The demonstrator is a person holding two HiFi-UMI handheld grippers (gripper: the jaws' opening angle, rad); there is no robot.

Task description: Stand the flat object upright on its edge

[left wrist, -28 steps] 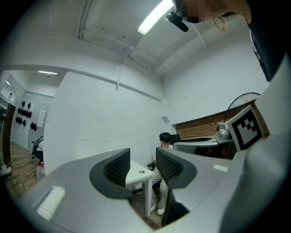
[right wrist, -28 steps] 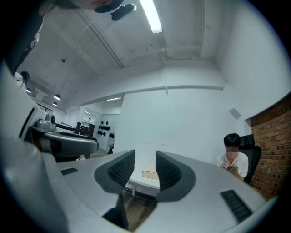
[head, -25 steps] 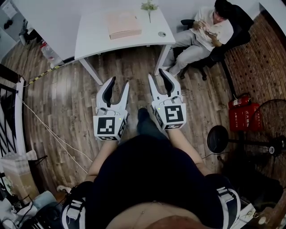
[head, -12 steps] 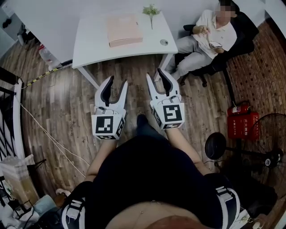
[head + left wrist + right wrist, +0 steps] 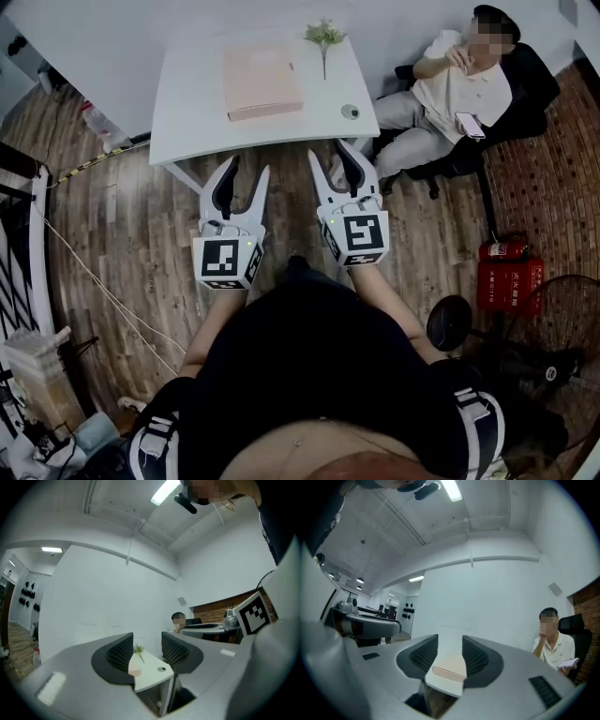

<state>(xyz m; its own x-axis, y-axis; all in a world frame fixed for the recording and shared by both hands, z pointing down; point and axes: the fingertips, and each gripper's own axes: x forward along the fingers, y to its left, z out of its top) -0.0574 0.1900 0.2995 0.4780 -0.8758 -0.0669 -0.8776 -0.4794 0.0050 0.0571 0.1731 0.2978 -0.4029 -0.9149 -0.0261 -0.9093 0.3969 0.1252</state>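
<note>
The flat pink box lies on its broad face near the middle of the white table, clear of both tools. A green sprig stands at the table's far edge, beside the box. A small round object sits near the table's near right corner.

On the person's side of the table, over the wooden floor, the left hand-held gripper and the right hand-held gripper are held side by side. Both are level and point at the table's near edge. The right tips sit a little nearer that edge than the left ones.

Each is released: the ribbed pads stand apart with nothing between them. In the left gripper view the left hand-held gripper frames the table's corner and the box well beyond its tips. In the right gripper view the right hand-held gripper frames the box head-on.

Both forearms reach forward from the torso, roughly parallel. A seated person is on a chair just off the table's right end.
</note>
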